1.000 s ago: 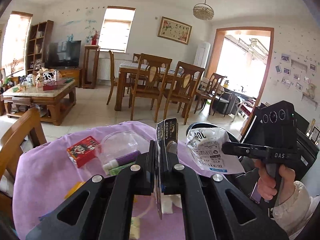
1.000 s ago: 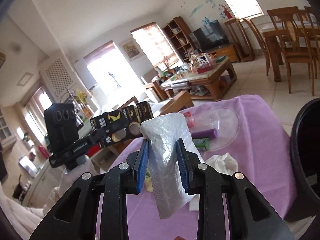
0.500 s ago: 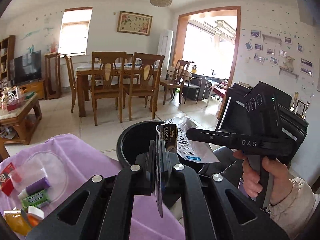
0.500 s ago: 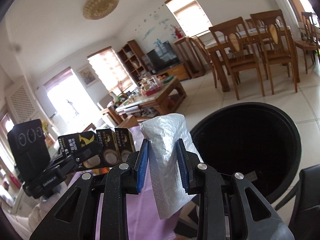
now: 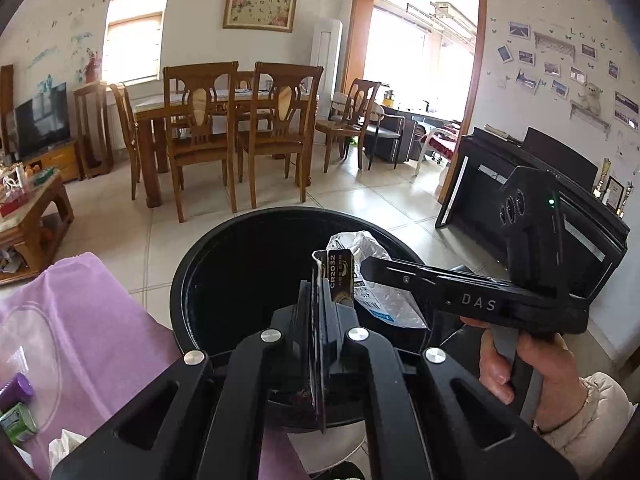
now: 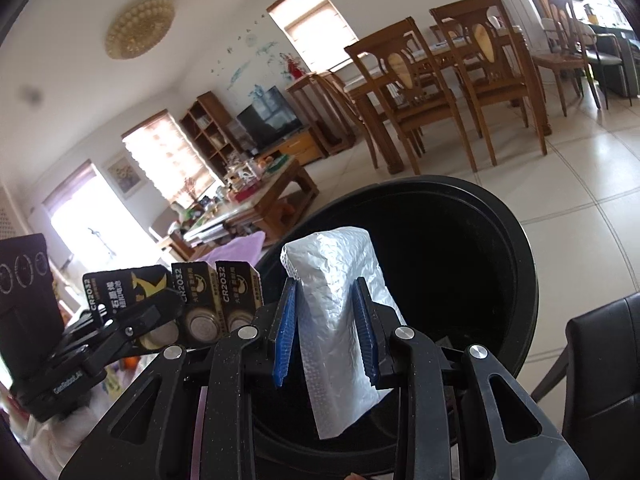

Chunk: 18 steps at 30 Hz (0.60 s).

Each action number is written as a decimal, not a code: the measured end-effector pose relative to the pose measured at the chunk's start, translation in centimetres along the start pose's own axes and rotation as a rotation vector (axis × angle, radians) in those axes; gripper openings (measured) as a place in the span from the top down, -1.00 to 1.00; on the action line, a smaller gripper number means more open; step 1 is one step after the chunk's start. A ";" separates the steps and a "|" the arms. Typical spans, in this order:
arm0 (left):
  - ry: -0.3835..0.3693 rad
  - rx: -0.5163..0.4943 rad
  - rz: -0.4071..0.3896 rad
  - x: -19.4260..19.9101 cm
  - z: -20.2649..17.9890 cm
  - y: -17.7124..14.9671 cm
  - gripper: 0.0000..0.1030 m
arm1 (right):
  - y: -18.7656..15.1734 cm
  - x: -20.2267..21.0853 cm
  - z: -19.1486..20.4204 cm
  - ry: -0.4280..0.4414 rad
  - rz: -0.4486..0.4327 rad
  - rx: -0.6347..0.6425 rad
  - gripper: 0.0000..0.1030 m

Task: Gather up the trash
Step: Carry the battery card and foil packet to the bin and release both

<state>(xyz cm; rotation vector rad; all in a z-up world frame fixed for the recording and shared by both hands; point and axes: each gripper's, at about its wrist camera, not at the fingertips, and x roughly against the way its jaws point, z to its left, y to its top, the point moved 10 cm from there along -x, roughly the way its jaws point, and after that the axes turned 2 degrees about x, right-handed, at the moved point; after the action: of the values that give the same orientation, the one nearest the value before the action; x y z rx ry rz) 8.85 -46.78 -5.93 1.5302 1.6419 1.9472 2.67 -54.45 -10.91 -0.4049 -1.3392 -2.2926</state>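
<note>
1. Left gripper: clamped shut on the thin battery card, card edge-on between the pads, sticking up toward 12 o'clock.
2. Right gripper: closed on the silver pouch, blue pads pressing its sides, pouch tail hanging toward 6 o'clock.
3. Held both pieces over the open black bin; in the left view, pouch at about 1 o'clock of the card, the two near each other, touching or apart impossible to tell.
4. Purple cloth at 9 o'clock of the bin, with more litter: a purple tube, a green pack, white tissue.
5. Likely risks: letting go near the rim could drop the flat card onto the edge or floor; the light pouch might cling to a pad or drift sideways; the grippers, so close together, could knock each other on opening.
6. Bin floor lost in black, contents unknown; card's lower end hidden by the left fingers; tube and pack cut off at the frame edge; rest of the cloth out of view.
</note>
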 end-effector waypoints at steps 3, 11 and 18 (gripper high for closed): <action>0.003 0.006 0.019 -0.9 -0.2 0.0 0.92 | -0.2 -0.2 -0.4 -0.027 -0.010 0.005 0.44; 0.012 0.031 0.053 -2.1 0.5 -0.4 0.85 | -0.4 -0.7 -0.4 -0.050 -0.002 -0.027 0.35; -0.004 0.075 0.054 -0.7 1.2 0.1 0.70 | 0.1 0.3 0.2 -0.045 -0.008 -0.034 -0.26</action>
<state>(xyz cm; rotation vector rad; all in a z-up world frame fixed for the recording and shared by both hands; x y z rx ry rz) 10.15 -46.50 -6.37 1.6217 1.7076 1.9279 2.44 -54.36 -10.58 -0.4657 -1.3273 -2.3279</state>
